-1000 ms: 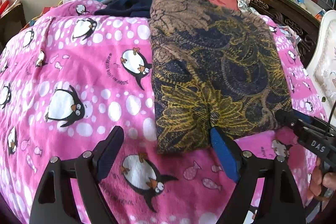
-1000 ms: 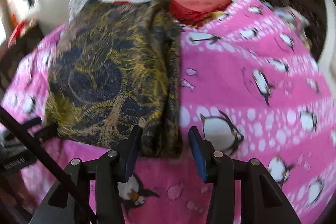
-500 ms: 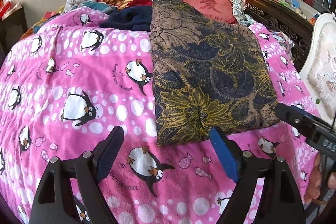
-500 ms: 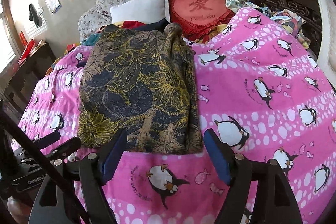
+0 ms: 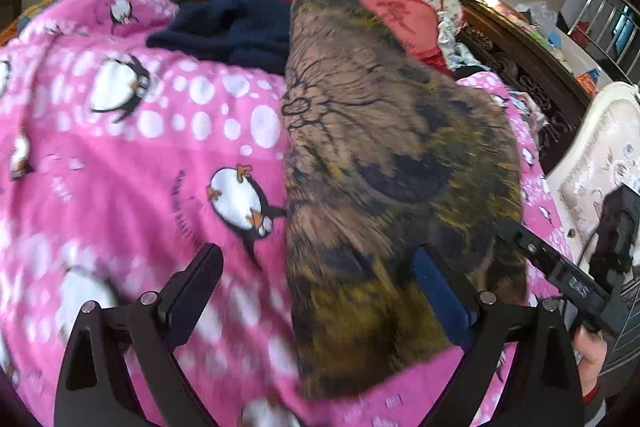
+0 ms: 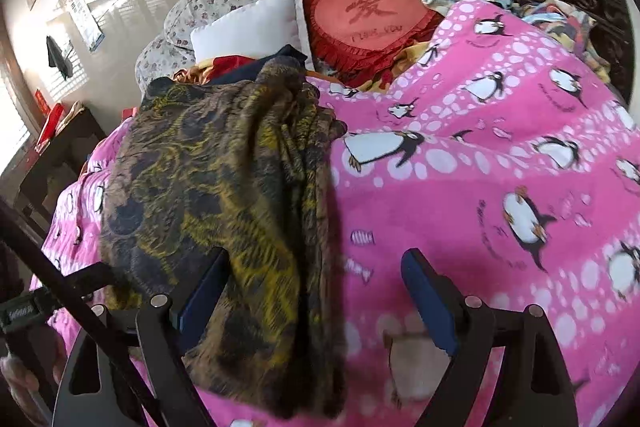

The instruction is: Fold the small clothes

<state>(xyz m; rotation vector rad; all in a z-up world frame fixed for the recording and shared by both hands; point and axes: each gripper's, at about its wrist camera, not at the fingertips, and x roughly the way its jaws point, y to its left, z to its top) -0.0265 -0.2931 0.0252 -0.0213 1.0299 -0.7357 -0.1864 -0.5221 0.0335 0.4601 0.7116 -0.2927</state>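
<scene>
The garment (image 5: 392,187), a thin, soft brown-and-yellow patterned cloth folded lengthwise, lies on the pink fleece penguin blanket (image 5: 140,147) covering the bed. It could slide or bunch if only one layer gets pinched. Left gripper (image 5: 316,291) and right gripper (image 6: 312,287) fingers are spreading, grasping nothing.

The folded garment (image 5: 384,187) lies on the blanket (image 5: 160,167) that covers the bed. Behind it is a heap of clothes (image 5: 232,31), then the pillows (image 6: 248,27). My left tool (image 5: 316,291) is over its near left corner, my right tool (image 6: 316,291) over its right edge.
</scene>
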